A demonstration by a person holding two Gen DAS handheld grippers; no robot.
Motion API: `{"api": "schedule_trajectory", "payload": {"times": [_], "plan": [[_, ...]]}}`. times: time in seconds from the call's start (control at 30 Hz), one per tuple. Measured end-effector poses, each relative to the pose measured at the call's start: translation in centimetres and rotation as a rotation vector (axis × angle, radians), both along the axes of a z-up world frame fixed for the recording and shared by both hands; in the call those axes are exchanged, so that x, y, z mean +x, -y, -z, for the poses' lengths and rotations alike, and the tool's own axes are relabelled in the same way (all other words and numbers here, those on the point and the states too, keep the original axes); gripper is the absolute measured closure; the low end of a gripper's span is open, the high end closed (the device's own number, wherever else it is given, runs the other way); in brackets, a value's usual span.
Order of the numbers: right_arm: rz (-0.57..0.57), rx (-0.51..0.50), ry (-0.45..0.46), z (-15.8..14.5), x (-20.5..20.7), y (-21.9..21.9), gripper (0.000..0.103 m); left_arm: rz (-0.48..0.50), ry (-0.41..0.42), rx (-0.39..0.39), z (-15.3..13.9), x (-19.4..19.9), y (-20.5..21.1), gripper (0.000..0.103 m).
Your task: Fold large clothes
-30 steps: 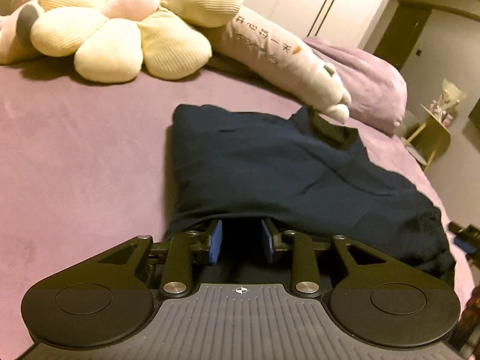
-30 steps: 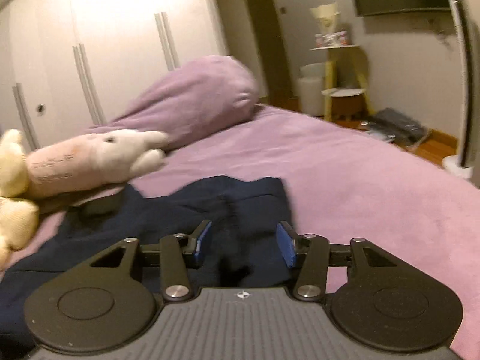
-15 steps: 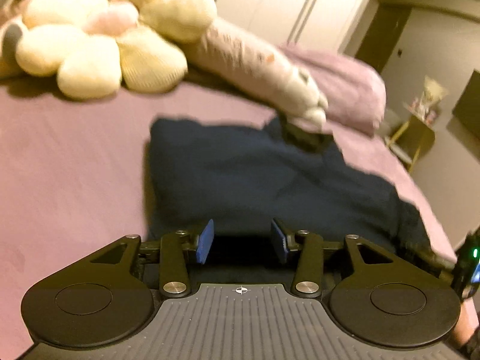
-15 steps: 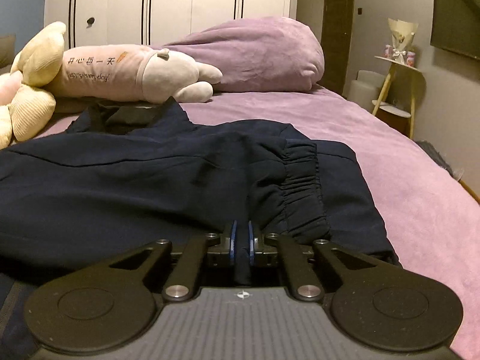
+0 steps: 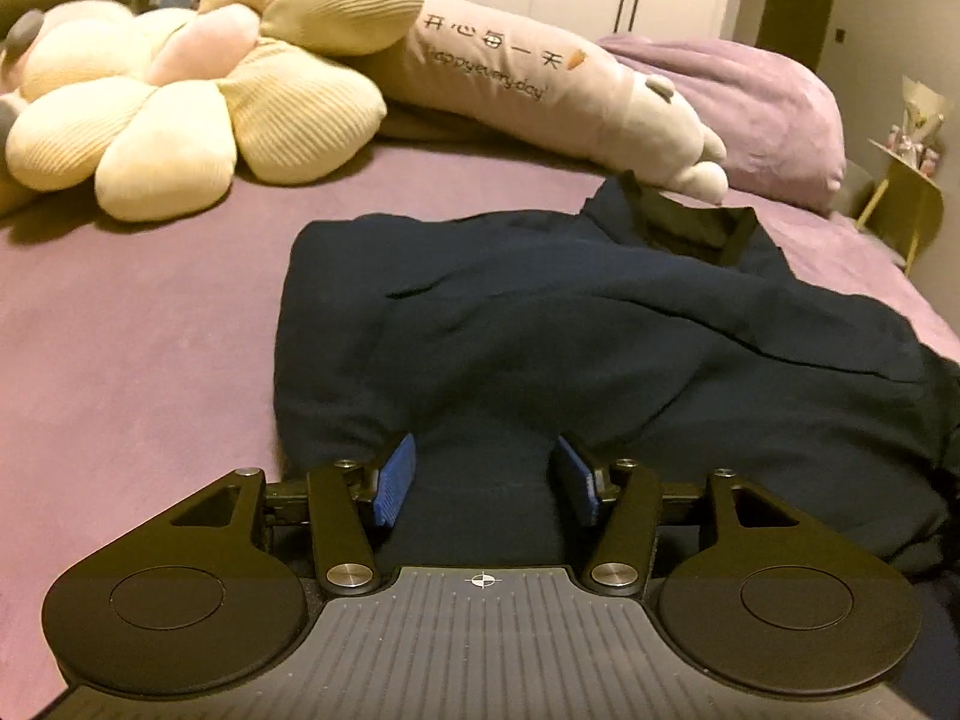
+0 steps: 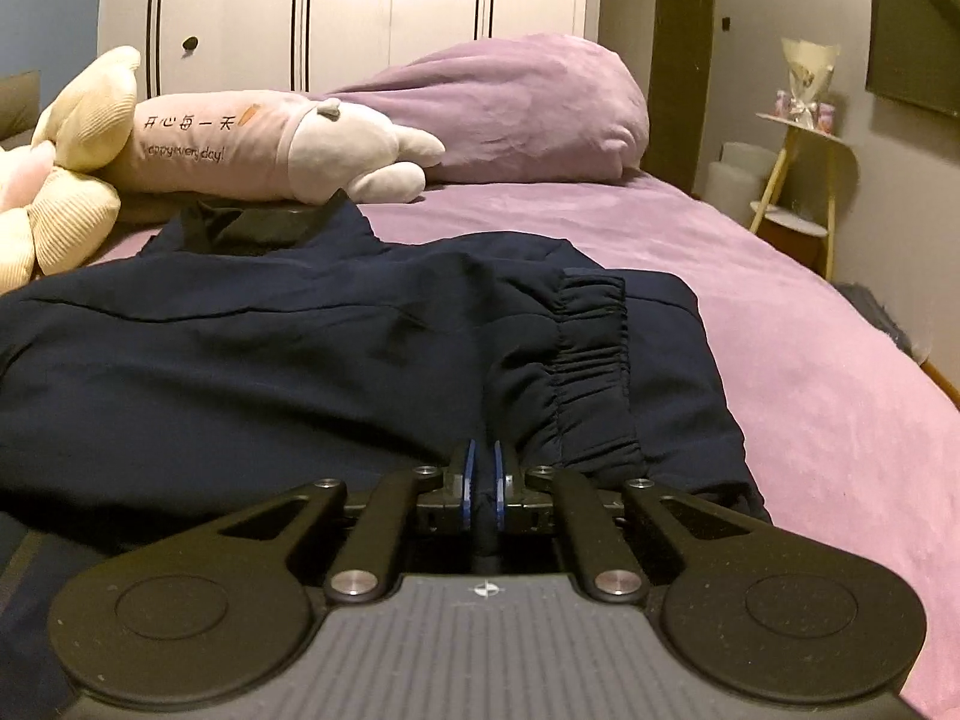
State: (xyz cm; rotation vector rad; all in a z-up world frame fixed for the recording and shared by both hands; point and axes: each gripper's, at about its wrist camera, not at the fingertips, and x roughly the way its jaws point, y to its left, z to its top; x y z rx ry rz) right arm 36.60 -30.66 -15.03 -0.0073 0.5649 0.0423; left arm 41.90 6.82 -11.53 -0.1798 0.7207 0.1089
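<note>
A dark navy jacket [image 5: 570, 324] lies partly folded on the purple bed [image 5: 120, 330], collar toward the pillows. My left gripper [image 5: 483, 480] is open, its blue pads on either side of a bulge of the jacket's near edge. In the right wrist view the jacket [image 6: 240, 348] fills the left and middle, with an elastic cuff [image 6: 591, 360] lying on top. My right gripper [image 6: 482, 477] is shut on a fold of the jacket just left of that cuff.
A cream flower-shaped plush [image 5: 180, 96] and a long pink plush with writing [image 5: 540, 84] lie at the head of the bed. A purple pillow [image 6: 516, 108] sits behind them. A small yellow side table [image 6: 804, 168] stands right of the bed. White wardrobes stand behind.
My right gripper dropped to the jacket and shut on a fold by the cuff. My left gripper opened wider and sits lower at the jacket's near edge.
</note>
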Motion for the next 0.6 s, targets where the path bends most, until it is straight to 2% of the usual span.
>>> {"api": "schedule_trajectory", "payload": {"times": [0.27, 0.43, 0.5, 0.57, 0.6], "plan": [[-0.001, -0.020, 0.011, 0.2, 0.3, -0.3, 0.099, 0.016, 0.014, 0.055, 0.5, 0.2, 0.1, 0.032], [-0.009, 0.029, 0.027, 0.2, -0.1, 0.4, 0.099, 0.010, -0.006, 0.035, 0.3, 0.2, -0.2, 0.025], [-0.010, 0.042, 0.031, 0.2, -0.2, 0.6, 0.099, 0.012, -0.001, 0.059, 0.4, 0.1, 0.1, 0.017], [-0.010, 0.033, 0.031, 0.2, -0.2, 0.4, 0.099, -0.020, -0.013, 0.095, 0.7, 0.0, 0.1, 0.000], [-0.010, 0.030, 0.030, 0.3, -0.1, 0.4, 0.099, -0.042, -0.025, 0.083, 1.0, 0.0, -0.2, 0.000]]}}
